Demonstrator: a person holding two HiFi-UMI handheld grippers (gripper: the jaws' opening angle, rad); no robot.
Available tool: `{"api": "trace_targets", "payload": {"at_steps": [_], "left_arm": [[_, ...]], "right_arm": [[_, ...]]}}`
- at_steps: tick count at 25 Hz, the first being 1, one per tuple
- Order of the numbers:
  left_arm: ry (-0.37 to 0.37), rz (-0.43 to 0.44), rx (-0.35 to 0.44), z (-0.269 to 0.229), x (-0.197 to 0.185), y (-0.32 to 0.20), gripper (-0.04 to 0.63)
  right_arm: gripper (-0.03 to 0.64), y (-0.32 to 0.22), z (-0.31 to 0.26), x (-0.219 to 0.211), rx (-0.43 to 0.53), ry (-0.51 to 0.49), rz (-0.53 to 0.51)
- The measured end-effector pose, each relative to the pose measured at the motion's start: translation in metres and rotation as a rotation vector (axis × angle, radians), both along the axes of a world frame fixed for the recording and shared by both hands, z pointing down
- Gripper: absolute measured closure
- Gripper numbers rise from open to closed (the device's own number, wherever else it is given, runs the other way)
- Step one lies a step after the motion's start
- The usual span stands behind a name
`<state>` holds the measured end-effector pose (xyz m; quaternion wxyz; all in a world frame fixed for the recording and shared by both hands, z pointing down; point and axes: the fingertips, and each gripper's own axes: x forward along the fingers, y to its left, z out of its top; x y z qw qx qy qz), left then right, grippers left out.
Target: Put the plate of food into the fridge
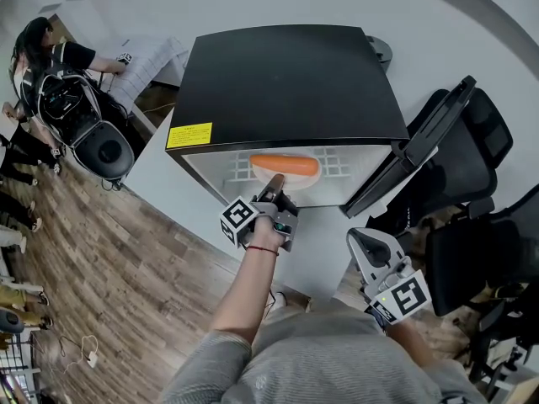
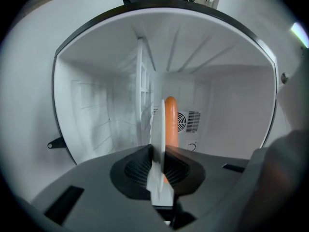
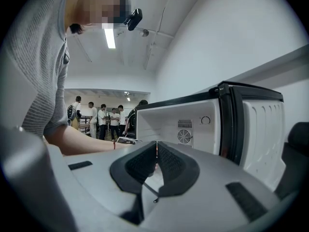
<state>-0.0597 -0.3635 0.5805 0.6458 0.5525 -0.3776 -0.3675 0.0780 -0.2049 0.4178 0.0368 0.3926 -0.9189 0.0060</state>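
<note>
The black mini fridge [image 1: 286, 82] stands with its door [image 1: 421, 141] swung open to the right. My left gripper [image 1: 274, 194] is at the fridge mouth, shut on the rim of a white plate [image 2: 157, 134]. The plate shows edge-on in the left gripper view, reaching into the white interior. A long orange piece of food [image 1: 285, 165] lies on it, seen beside the plate's edge as an orange strip [image 2: 171, 120]. My right gripper [image 1: 364, 244] hangs low to the right, outside the fridge, shut and empty [image 3: 156, 161].
A white wire shelf [image 2: 143, 95] and a fan vent [image 2: 186, 121] are inside the fridge. Black office chairs [image 1: 472, 141] crowd the right side behind the door. The fridge sits on a white table [image 1: 168, 175]. People [image 1: 50, 82] stand at the far left on the wooden floor.
</note>
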Motion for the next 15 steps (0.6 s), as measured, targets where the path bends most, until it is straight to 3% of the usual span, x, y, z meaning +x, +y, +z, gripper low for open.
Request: {"api": "trace_targets", "payload": {"at_steps": [15], "left_arm": [[-0.056, -0.006, -0.030, -0.004, 0.004, -0.025, 0.523]], "right_arm": [[0.603, -0.008, 0.003, -0.005, -0.007, -0.001, -0.015]]}}
